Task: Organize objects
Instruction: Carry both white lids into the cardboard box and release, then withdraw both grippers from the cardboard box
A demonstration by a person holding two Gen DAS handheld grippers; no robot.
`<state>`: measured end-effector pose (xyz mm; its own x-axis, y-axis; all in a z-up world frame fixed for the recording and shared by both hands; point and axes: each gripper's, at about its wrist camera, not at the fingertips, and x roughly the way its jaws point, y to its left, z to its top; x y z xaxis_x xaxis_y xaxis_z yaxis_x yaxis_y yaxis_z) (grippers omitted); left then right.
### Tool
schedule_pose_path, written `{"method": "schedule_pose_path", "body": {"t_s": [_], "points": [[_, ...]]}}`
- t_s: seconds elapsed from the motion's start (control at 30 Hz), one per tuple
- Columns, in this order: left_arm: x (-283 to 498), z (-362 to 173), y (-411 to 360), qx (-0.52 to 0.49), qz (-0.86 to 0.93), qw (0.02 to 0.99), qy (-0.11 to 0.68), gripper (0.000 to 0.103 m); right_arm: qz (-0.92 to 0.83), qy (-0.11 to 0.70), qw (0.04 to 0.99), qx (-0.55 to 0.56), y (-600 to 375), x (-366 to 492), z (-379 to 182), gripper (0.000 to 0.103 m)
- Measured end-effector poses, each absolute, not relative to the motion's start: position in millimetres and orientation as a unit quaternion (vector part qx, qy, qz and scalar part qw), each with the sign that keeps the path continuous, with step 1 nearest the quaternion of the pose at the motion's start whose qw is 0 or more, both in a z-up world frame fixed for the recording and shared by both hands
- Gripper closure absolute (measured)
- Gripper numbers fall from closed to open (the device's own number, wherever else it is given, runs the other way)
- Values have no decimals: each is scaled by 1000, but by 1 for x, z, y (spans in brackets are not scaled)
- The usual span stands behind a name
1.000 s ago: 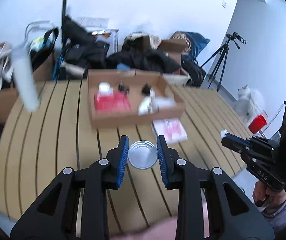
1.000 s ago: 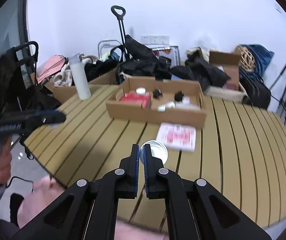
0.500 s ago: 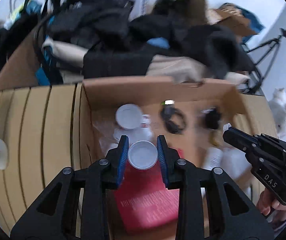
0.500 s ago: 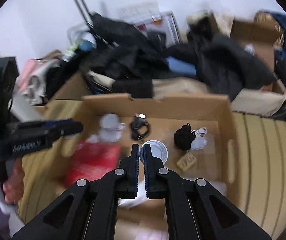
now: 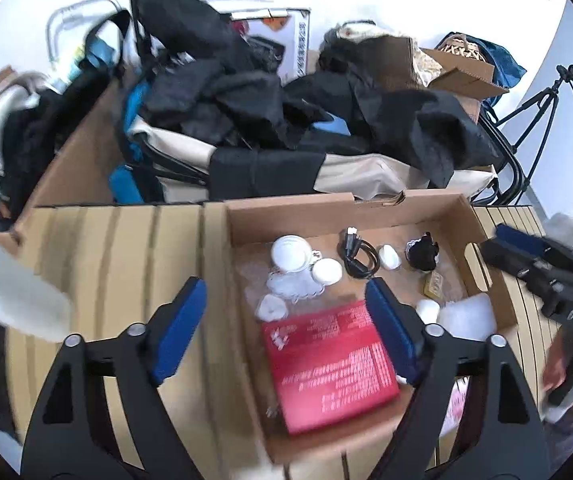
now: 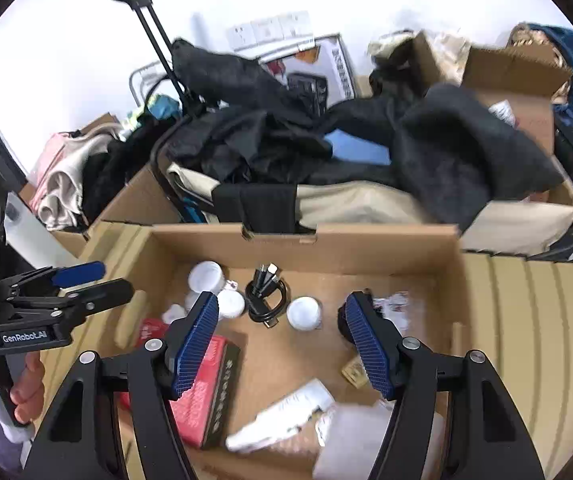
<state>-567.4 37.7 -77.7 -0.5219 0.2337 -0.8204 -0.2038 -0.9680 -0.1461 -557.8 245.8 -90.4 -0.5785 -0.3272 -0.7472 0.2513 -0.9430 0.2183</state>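
A: Which step is this, do you reckon?

B: The release over the cardboard box [image 5: 366,204], I'd say. The left gripper [image 5: 286,324] is opening its jaws, and nothing sits between the blue pads [image 5: 182,320]. Same with the right gripper [image 6: 282,344]: its jaws are opening and the gap between them is empty.

A: So where are the things being sorted?

B: In the box. In the left wrist view a small white lid [image 5: 326,271] lies on the box floor at frame centre, just above the gap between the fingers, touching a larger white lid [image 5: 290,254]. In the right wrist view another white round lid [image 6: 304,313] lies just above the gap, right of a coiled black cable [image 6: 266,300].

A: What else is in there?

B: A red box [image 5: 330,372] at lower centre of the left view, partly under the right-hand finger. A black cloth item [image 5: 422,250] to the upper right, and a white tube [image 6: 282,416] at the bottom of the right view.

A: And next?

B: My guess: both grippers need lifting clear of the box walls without knocking anything, then finding whatever is left on the slatted table [image 5: 106,248]. I can't see any loose item out there from these views.
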Motion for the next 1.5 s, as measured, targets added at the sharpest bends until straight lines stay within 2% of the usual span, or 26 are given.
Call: {"method": "schedule_pose_path", "body": {"t_s": [0.07, 0.27, 0.5, 0.6, 0.77, 0.93, 1.07, 1.2, 1.4, 1.43, 1.5], "points": [[-550, -56, 32, -477, 874, 92, 5, 13, -890, -32, 150, 430, 251, -543, -66, 33], [-489, -11, 13, -493, 868, 66, -4, 10, -901, -17, 118, 418, 276, -482, -5, 33], [-395, 32, 6, -453, 890, 56, -3, 9, -901, -21, 118, 417, 295, -405, 29, 31], [-337, 44, 7, -420, 905, 71, -8, 6, -904, -15, 131, 407, 297, -360, 29, 31], [-223, 44, 8, -363, 921, 131, -59, 0, -903, 19, 167, 394, 292, -264, 7, 31], [-153, 7, 19, -374, 918, 121, -58, 0, -896, -11, 185, 403, 291, -177, -32, 31], [-157, -17, 31, -418, 895, 140, -63, 0, -883, -14, 184, 431, 288, -149, -68, 31], [-173, -28, 44, -423, 893, 143, -60, 0, -883, -7, 157, 442, 294, -160, -77, 31], [-248, -59, 67, -450, 872, 176, -82, 2, -886, -45, 165, 430, 313, -193, -83, 31], [-259, -64, 71, -456, 866, 185, -89, 4, -887, -61, 175, 422, 317, -206, -85, 31], [-295, -84, 89, -478, 847, 204, -108, 22, -887, -78, 179, 418, 321, -233, -92, 31]]}}
